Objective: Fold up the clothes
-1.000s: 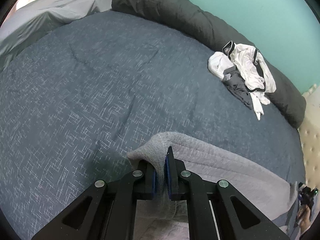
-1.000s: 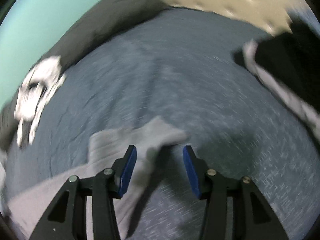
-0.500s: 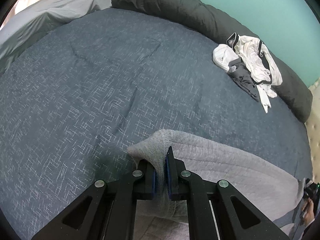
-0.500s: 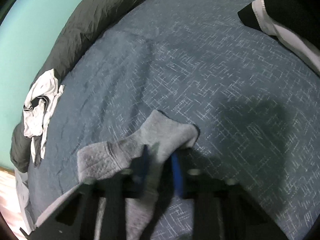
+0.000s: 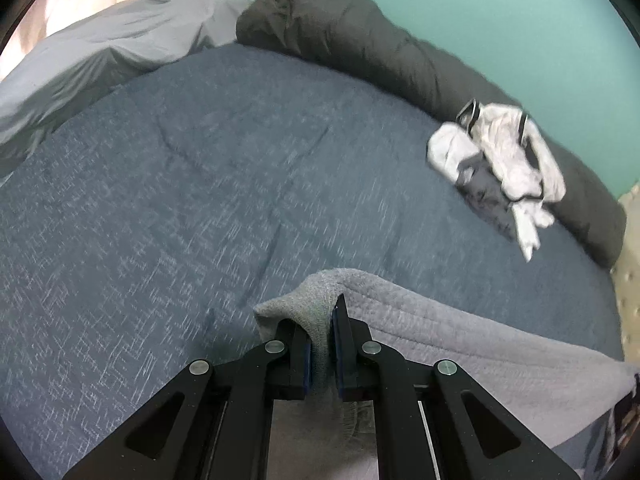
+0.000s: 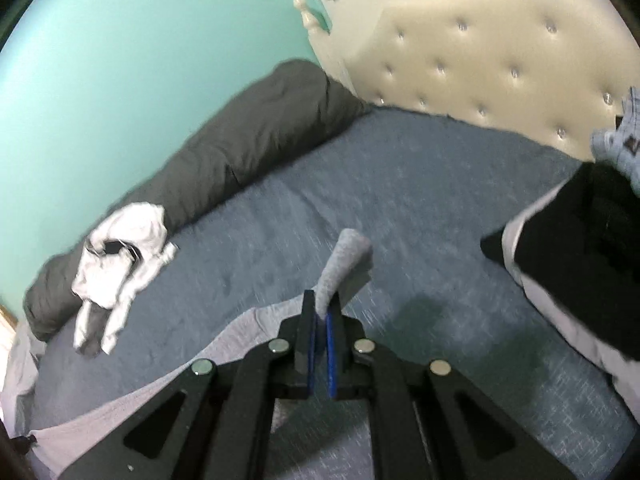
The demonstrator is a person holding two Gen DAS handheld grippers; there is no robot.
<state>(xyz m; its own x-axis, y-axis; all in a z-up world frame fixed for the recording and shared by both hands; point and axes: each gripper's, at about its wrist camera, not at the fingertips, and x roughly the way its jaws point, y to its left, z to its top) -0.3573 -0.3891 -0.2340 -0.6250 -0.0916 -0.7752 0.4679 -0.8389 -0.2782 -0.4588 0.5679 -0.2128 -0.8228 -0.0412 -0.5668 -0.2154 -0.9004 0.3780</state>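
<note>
Left wrist view: our left tongs (image 5: 322, 344) pinch a soft grey knitted garment (image 5: 460, 344).
Our right tongs (image 6: 320, 344) clamp its other end (image 6: 344, 258), lifted above the blue-grey bedspread (image 6: 420, 200).

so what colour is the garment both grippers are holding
Light grey garment, with a ribbed, knit-like texture; it shows best in the left wrist view.

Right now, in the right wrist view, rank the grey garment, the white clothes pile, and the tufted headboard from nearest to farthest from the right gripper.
1. Grey garment: pinched in the right gripper.
2. White clothes pile: to the left, against the dark rolled duvet.
3. Tufted headboard: far end, upper right.
</note>
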